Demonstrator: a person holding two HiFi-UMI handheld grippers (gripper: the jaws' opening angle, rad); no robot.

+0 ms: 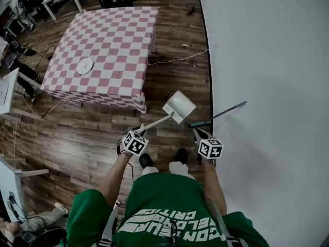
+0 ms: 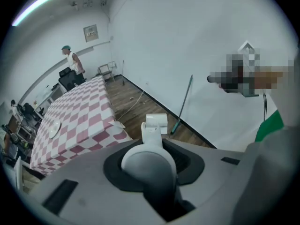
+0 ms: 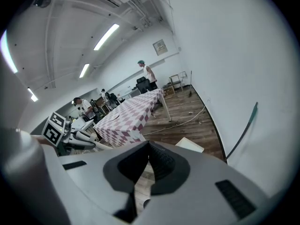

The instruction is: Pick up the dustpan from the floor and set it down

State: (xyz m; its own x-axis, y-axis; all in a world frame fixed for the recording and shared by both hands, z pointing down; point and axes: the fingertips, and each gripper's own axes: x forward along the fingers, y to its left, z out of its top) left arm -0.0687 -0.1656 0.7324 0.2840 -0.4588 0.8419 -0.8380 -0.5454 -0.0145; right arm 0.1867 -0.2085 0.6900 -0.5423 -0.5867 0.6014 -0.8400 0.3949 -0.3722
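The left forearm reaches forward and down from the body, and the left gripper (image 2: 149, 159) points out ahead at a downward slant with its marker cube turned up towards the head camera. Its fingers are clamped on the end of the dustpan's handle (image 1: 154, 122); in the left gripper view the rounded white grip fills the space between the pads. The dustpan (image 1: 179, 107) runs straight out from those fingers, its flat white pan at the far tip, held in the air above the wooden floor (image 1: 92, 133) and just beyond the corner of the checked worktop (image 1: 103, 40). It is all white, with a slim stem and a squarish pan seen broadside. The right forearm is stretched forward beside it, close to the white wall. The right gripper (image 3: 149, 146) is tilted down, its fingers closed tip to tip on nothing. A teal-handled broom (image 1: 218, 115) leans on the wall just ahead of them.
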